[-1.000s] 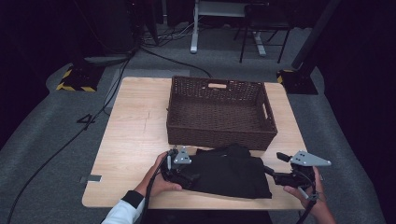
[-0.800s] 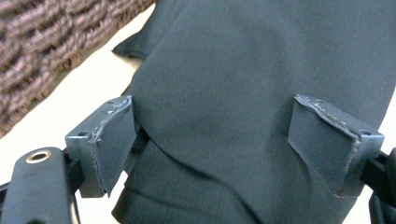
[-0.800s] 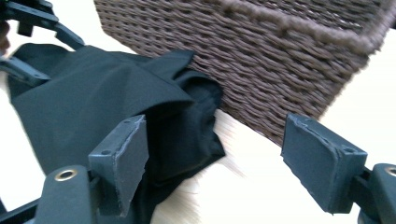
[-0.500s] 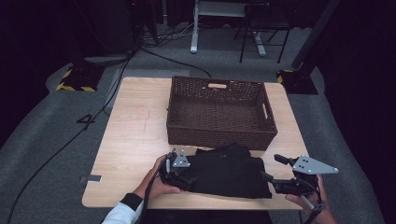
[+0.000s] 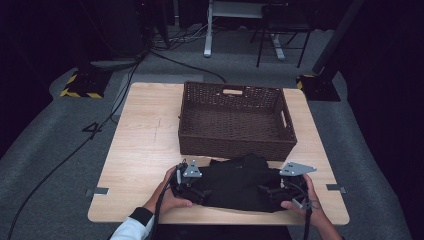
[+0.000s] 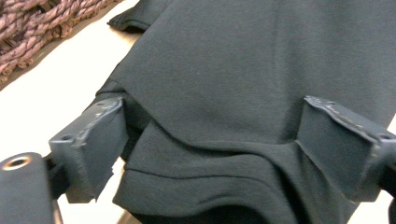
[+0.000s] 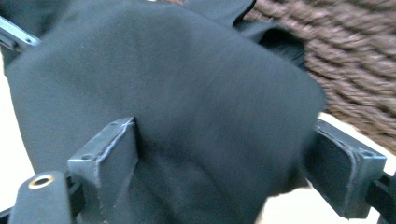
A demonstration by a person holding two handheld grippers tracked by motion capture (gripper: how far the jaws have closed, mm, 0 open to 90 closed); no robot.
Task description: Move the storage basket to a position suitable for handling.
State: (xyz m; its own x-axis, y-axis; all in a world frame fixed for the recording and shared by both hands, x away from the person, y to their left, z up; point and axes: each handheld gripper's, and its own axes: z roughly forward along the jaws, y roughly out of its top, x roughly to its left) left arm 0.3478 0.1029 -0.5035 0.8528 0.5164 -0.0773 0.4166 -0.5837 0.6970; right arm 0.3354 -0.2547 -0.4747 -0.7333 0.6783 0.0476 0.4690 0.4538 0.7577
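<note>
A folded black garment point(image 5: 235, 182) lies on the wooden table point(image 5: 145, 150) just in front of a brown wicker basket point(image 5: 235, 120). My left gripper point(image 5: 194, 189) sits at the garment's left edge. Its jaws have just been opening, and they now stand wide around the stacked folds point(image 6: 224, 70). My right gripper point(image 5: 271, 191) is at the garment's right edge. Its jaws have also just been opening, with a bunch of the cloth point(image 7: 163, 84) between them. The fingertips of both grippers are hidden by the fabric in the high view.
The basket is empty and its near wall point(image 7: 345, 60) stands close behind the garment. Bare tabletop lies to the left of the basket. Off the table's far left corner, cables and a yellow-striped block point(image 5: 80, 85) lie on the grey floor.
My right gripper has moved left and down from beyond the table's right edge onto the garment's right side. The left gripper has kept its place.
</note>
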